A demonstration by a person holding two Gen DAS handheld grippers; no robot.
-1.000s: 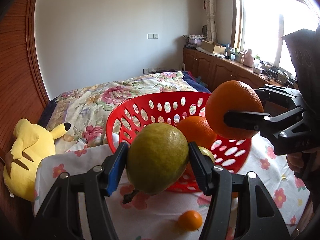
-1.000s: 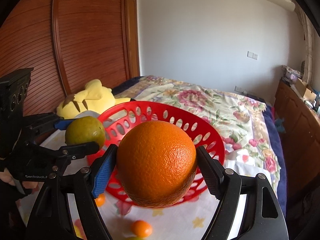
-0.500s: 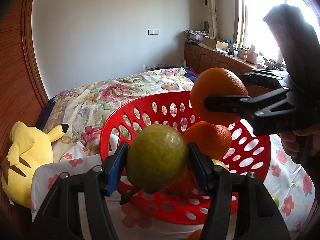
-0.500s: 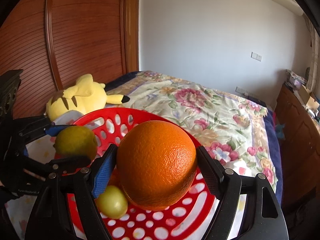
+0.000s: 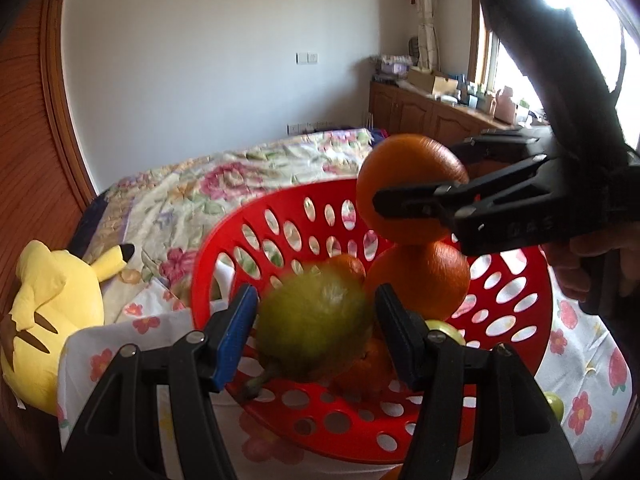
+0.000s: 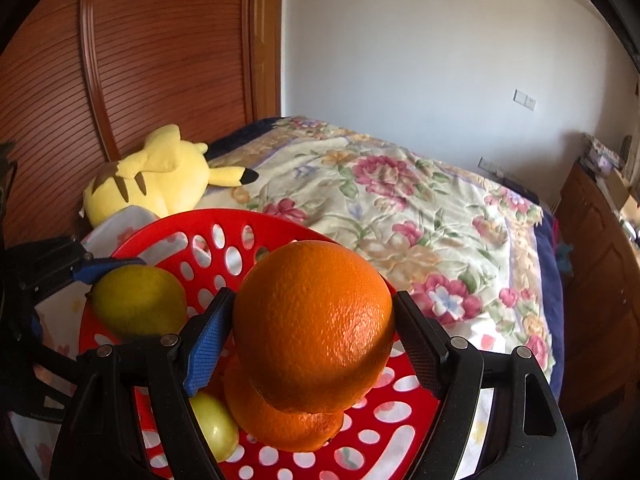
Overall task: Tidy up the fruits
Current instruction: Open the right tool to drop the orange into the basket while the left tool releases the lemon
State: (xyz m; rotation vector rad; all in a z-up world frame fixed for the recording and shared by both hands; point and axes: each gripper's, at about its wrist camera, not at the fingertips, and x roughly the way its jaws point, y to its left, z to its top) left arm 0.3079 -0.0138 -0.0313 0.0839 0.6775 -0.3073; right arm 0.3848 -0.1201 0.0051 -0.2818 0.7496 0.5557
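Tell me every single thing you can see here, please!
basket: one, red with holes, on the flowery cloth.
big oranges: two; one held over the basket, one lying in the basket.
green pear: one, held over the basket.
pale green fruit: one, in the basket.
plush toy: one, yellow, on the bed beside the basket.
bedspread: one, flowered.
cabinets: brown, under the window.
left gripper: black, jaws on the pear.
right gripper: black, jaws on the orange.

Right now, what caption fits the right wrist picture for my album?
Right gripper holds a big orange above the red basket, left gripper's green fruit beside it.
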